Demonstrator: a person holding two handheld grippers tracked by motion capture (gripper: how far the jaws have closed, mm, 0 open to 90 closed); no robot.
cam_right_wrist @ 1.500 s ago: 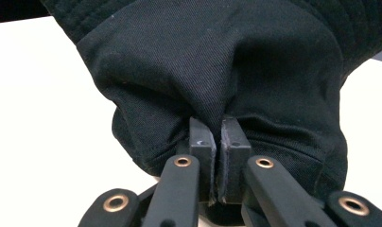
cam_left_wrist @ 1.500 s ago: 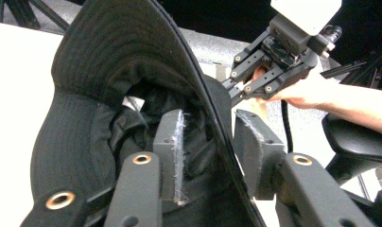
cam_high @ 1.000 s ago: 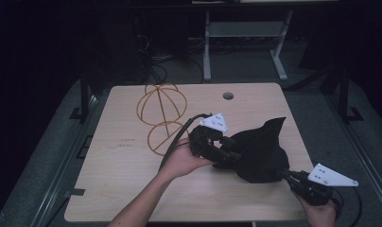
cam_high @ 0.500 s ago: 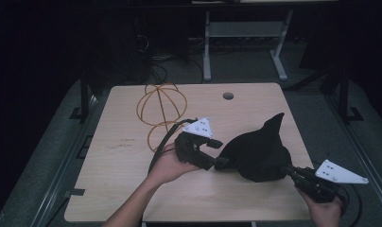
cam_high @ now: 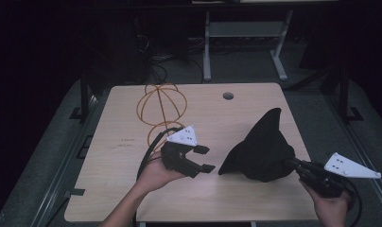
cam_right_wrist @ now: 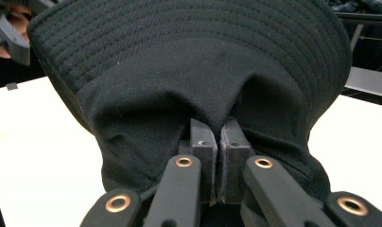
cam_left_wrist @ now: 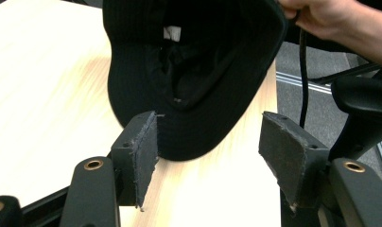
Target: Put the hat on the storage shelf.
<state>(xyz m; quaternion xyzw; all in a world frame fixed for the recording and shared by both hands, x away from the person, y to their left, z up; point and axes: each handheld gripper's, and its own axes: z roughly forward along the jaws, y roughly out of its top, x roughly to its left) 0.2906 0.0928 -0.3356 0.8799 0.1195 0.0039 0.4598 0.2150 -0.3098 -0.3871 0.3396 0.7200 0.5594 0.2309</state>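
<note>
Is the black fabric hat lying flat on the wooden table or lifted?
Lifted: the right gripper pinches the black fabric hat, raising its brim.

The table (cam_high: 118,142) spans the middle of the high view. The wire frame (cam_high: 161,109) stands at its upper left. The hat (cam_high: 262,146) sits right of centre. The left gripper (cam_high: 203,158) lies just left of the hat, apart from it; the right gripper (cam_high: 293,163) meets the hat's lower right edge.
</note>
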